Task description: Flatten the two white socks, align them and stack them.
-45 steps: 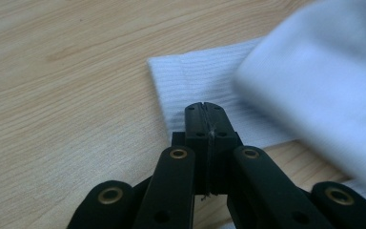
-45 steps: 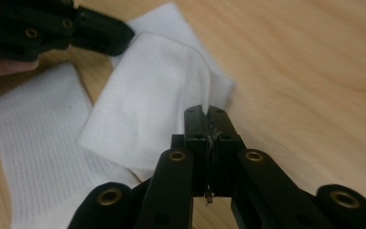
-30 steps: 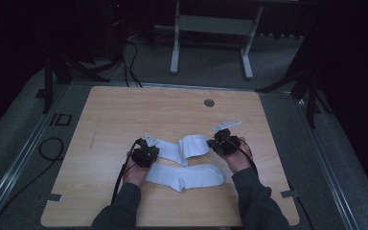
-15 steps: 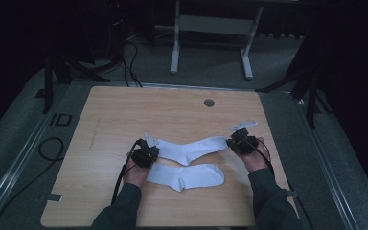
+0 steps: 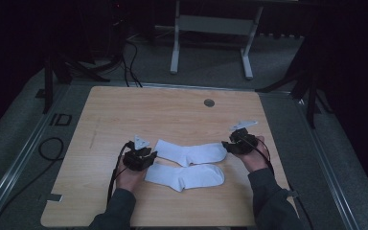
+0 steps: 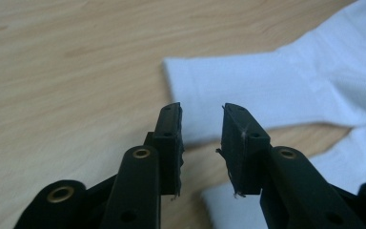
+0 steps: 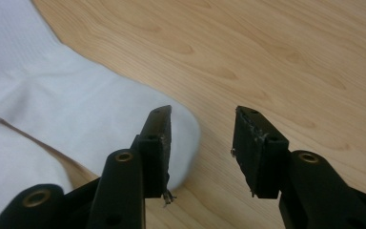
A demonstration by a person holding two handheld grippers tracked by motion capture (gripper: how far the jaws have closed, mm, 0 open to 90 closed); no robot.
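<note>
Two white socks lie flat near the front of the wooden table [image 5: 124, 110]. The upper sock [image 5: 191, 152] stretches between my grippers; the lower sock [image 5: 184, 176] lies just in front of it. My left gripper [image 5: 148, 156] stands open at the upper sock's cuff [image 6: 267, 90], with nothing between its fingers [image 6: 201, 129]. A corner of the lower sock [image 6: 357, 157] shows to its right. My right gripper [image 5: 226, 146] is open at the upper sock's toe [image 7: 76, 109]. Its left jaw hangs over the toe's rounded end, and bare wood shows in the gap [image 7: 201, 133].
A grey round grommet [image 5: 209, 102] sits in the table's far middle. A white metal frame [image 5: 211, 28] stands on the floor behind the table. Black cables [image 5: 50, 148] lie on the floor to the left.
My right gripper moved right and drew the folded upper sock out straight; it now stands open at the toe. The left gripper stayed by the cuff.
</note>
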